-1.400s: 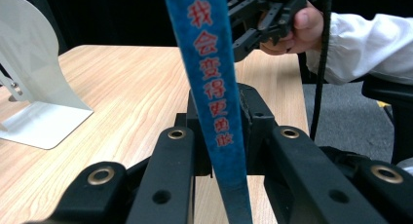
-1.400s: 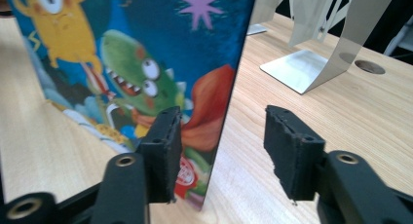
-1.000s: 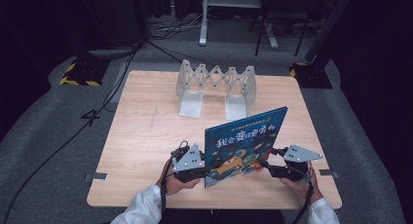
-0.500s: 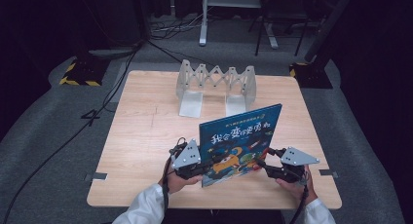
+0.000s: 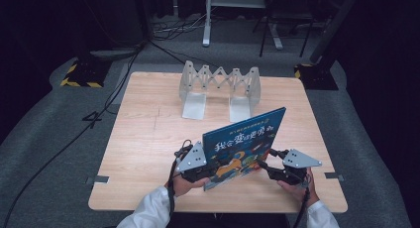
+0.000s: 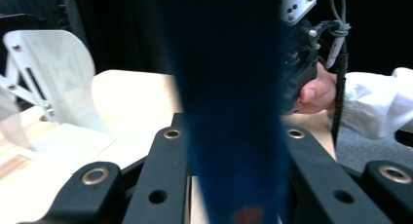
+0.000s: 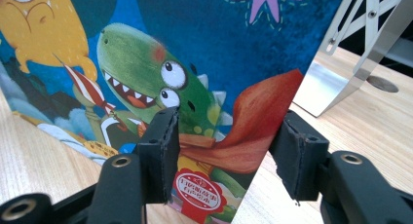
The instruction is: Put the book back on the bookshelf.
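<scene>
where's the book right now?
In the high view the book stands upright at the table's near edge, between the left gripper, shut on its edge, and the right gripper, with the metal rack behind it.

A dark blue book [image 6: 229, 102] is seen edge-on, blurred and upright, clamped between the two black jaws of the left gripper [image 6: 233, 151], which are closed against both its sides. To the left, a white metal bookend rack [image 6: 53, 83] is seen standing on the pale wooden table [image 6: 131, 102]. To the right, beyond the book, the right gripper [image 6: 302, 48] is held in a hand [image 6: 316, 92] with a white sleeve [image 6: 375, 107], a coiled cable trailing beside it.
</scene>
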Motion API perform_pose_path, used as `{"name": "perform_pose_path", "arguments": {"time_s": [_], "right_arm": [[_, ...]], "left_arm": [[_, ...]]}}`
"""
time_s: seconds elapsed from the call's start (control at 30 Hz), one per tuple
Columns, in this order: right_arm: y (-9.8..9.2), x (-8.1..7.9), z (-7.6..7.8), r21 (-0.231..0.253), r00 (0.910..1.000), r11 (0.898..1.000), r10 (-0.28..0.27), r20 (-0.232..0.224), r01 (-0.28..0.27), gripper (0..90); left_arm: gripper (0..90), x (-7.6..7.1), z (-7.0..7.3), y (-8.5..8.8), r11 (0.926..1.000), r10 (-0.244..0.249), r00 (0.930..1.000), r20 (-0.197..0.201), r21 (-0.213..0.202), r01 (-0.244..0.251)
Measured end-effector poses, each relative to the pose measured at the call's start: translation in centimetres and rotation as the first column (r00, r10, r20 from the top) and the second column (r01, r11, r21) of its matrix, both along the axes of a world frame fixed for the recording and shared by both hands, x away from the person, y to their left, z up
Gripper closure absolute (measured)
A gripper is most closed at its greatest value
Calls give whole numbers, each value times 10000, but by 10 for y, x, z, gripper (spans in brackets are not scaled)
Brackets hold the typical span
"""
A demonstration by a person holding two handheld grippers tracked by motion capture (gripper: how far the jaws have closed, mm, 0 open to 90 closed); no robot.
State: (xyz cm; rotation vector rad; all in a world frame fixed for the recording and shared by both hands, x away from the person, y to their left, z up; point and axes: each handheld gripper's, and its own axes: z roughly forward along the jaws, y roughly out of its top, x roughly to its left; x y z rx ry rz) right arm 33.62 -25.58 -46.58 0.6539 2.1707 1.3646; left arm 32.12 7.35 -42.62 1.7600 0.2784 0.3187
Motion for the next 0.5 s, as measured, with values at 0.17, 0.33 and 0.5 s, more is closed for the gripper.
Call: {"name": "perform_pose_path", "arguments": {"time_s": [0.17, 0.33, 0.5], "right_arm": [[-4, -3, -1, 36, 9999, 10000, -85, 88, 85, 501], [-5, -4, -2, -74, 9995, 9995, -323, -13, 323, 424], [-24, -5, -13, -516, 9959, 9970, -613, -664, 579, 378]], "left_arm": [[782, -1, -3, -1, 9997, 235, 9997, -13, 85, -234], [818, 0, -2, -2, 10000, 17, 9997, -238, 8, -16], [827, 4, 3, 2, 9988, 490, 9988, -51, 46, -490]]}}
